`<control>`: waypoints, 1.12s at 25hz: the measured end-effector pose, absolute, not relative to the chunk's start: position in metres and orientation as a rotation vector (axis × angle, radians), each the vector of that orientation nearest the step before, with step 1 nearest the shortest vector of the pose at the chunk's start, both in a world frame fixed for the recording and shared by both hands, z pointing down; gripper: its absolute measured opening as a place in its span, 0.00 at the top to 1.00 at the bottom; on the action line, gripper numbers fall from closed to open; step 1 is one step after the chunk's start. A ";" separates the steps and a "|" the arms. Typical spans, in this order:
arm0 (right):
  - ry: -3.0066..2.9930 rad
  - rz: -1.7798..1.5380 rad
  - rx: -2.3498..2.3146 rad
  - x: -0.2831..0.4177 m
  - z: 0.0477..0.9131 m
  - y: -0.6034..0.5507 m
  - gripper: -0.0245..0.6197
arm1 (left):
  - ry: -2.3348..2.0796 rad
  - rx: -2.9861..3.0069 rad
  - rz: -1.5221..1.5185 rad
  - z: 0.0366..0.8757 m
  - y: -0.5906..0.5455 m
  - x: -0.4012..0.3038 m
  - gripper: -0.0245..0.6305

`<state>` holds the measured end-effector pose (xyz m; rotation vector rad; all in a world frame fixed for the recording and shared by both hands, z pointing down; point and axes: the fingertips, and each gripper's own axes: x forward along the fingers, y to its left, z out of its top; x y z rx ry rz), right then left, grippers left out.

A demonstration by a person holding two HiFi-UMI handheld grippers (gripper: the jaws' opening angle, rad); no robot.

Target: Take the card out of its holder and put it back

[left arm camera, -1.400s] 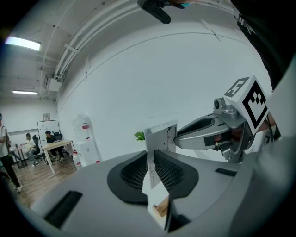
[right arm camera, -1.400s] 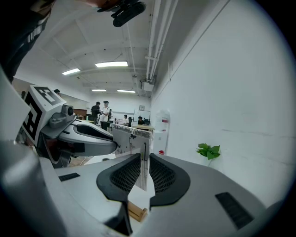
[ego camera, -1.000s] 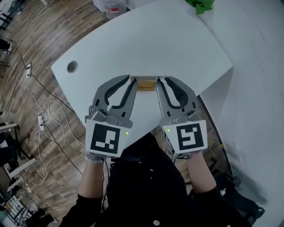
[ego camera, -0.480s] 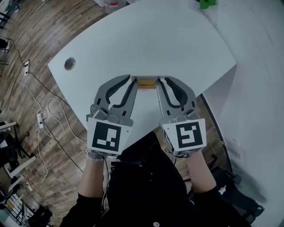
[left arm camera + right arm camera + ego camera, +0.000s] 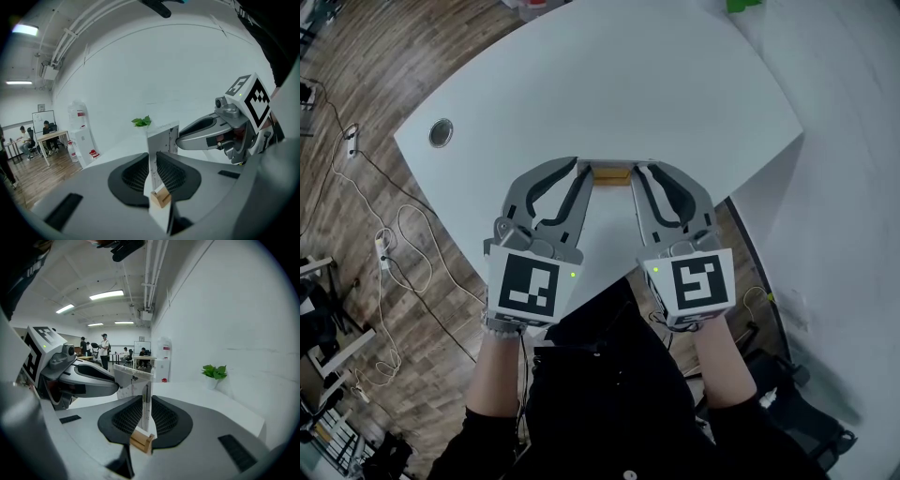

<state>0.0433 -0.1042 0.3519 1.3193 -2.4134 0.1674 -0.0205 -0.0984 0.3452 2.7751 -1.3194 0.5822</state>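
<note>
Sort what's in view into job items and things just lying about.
Job: white rectangular card; small tan wooden holder; left tool and right tool, both clamped on the card.
Lying about: green potted plant; round metal grommet in the white table; white water dispenser.

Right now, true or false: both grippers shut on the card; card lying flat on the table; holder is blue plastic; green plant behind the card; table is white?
1. Both grippers are shut on the card. True: the left gripper and the right gripper each pinch one edge of the card.
2. The card lies flat on the table. False: it stands upright between the jaws.
3. The holder is blue plastic. False: the holder is tan and looks like wood.
4. A green plant stands behind the card. True: the plant is by the wall.
5. The table is white. True: the table.
</note>
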 end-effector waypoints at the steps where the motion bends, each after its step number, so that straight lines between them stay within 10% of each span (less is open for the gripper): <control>1: -2.411 0.173 1.322 0.043 0.353 -0.105 0.82 | -1.317 2.776 0.583 0.347 -0.099 -0.020 0.87; 28: -2.366 0.205 1.311 0.047 0.373 -0.110 0.82 | -1.272 2.756 0.563 0.367 -0.100 -0.016 0.87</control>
